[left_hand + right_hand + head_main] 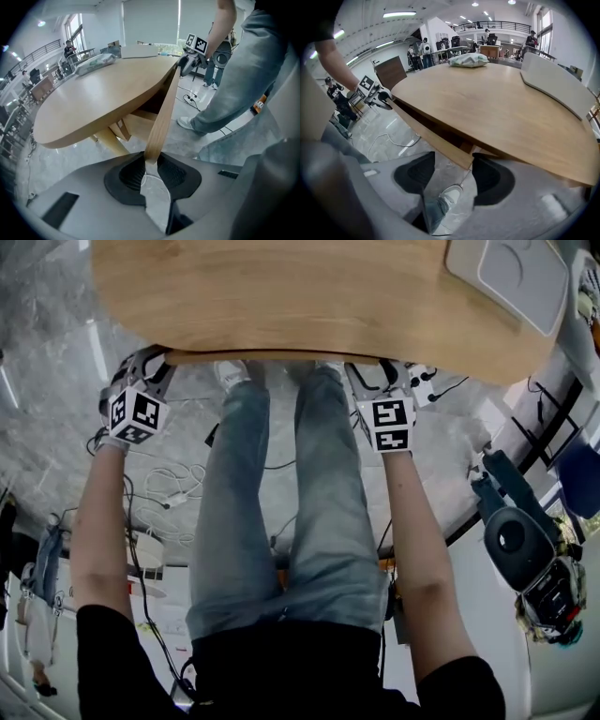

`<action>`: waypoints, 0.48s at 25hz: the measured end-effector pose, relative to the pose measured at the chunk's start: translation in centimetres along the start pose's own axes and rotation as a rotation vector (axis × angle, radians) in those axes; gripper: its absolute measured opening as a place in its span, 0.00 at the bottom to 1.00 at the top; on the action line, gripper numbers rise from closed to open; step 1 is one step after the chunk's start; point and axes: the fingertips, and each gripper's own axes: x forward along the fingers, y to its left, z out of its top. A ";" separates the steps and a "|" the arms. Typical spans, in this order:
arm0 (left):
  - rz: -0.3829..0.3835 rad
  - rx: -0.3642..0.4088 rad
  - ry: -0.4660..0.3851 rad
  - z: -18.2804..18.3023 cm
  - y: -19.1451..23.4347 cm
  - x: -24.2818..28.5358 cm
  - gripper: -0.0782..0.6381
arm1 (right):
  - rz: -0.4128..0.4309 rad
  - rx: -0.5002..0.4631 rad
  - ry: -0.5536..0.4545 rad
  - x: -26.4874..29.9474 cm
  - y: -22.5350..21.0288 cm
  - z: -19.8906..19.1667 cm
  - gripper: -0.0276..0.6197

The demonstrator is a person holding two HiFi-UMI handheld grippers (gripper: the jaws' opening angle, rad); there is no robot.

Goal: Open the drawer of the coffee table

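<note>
The left gripper (153, 163) sits at the left end of the thin pale-wood drawer front (163, 117), which lies under the near edge of the oval light-wood tabletop (281, 296). Its jaws are clamped on that panel, ready to pull. The right gripper (453, 169) straddles the panel's right end with its jaws wide apart, pressing nothing. The drawer seems shut or nearly so. Gripping both ends should keep it sliding straight.

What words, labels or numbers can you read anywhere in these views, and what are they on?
No readable text anywhere.
Left marker cube and right marker cube: black-and-white square patterns, no letters or numbers.
Sticker under the table: too small to read.
White box on the table: no legible print.
</note>
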 end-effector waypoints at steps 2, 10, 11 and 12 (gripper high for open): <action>0.009 -0.008 0.008 -0.1 0.0 -0.1 0.23 | -0.009 0.007 -0.002 0.1 0.1 0.1 0.41; 0.030 -0.060 0.036 -0.3 -0.4 -0.3 0.24 | -0.017 0.028 -0.002 -0.6 0.6 -0.6 0.36; 0.021 -0.053 0.039 -0.4 -0.7 -0.3 0.24 | -0.018 0.030 0.001 -0.7 0.8 -0.9 0.36; 0.011 -0.046 0.041 -0.5 -1.0 -0.4 0.24 | -0.019 0.034 0.005 -0.9 1.1 -1.2 0.36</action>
